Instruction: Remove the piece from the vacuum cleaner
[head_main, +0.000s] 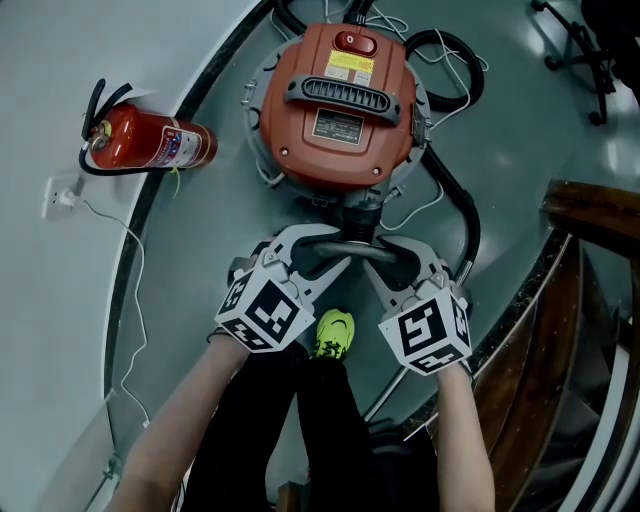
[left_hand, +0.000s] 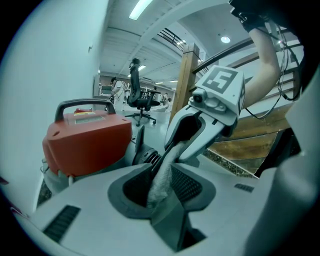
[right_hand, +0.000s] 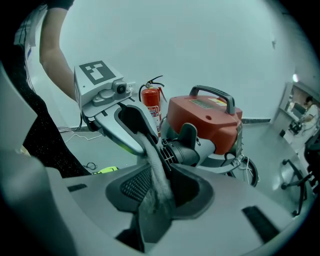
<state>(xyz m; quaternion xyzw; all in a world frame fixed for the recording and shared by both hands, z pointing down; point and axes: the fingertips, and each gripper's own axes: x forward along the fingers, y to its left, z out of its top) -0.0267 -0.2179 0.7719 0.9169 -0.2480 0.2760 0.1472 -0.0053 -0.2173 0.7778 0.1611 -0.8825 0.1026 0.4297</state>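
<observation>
The red vacuum cleaner (head_main: 338, 105) stands on the floor in front of me, its black ribbed inlet (head_main: 362, 212) facing my legs. A grey, fuzzy-looking curved piece (left_hand: 162, 175) comes out of that inlet and runs between both grippers. My left gripper (head_main: 328, 250) is shut on one end of the piece, which sits between its pads (left_hand: 186, 186). My right gripper (head_main: 376, 252) is shut on the other end (right_hand: 157, 175), beside the inlet (right_hand: 181, 151). The two sets of jaws meet almost tip to tip just below the vacuum.
A red fire extinguisher (head_main: 150, 140) lies on the floor to the left, near a wall socket (head_main: 58, 196) with a white cable. A black hose (head_main: 466, 205) curls round the vacuum's right side. A wooden stair rail (head_main: 585, 300) stands at the right, an office chair (head_main: 588, 50) beyond. My green shoe (head_main: 335, 335) is below the grippers.
</observation>
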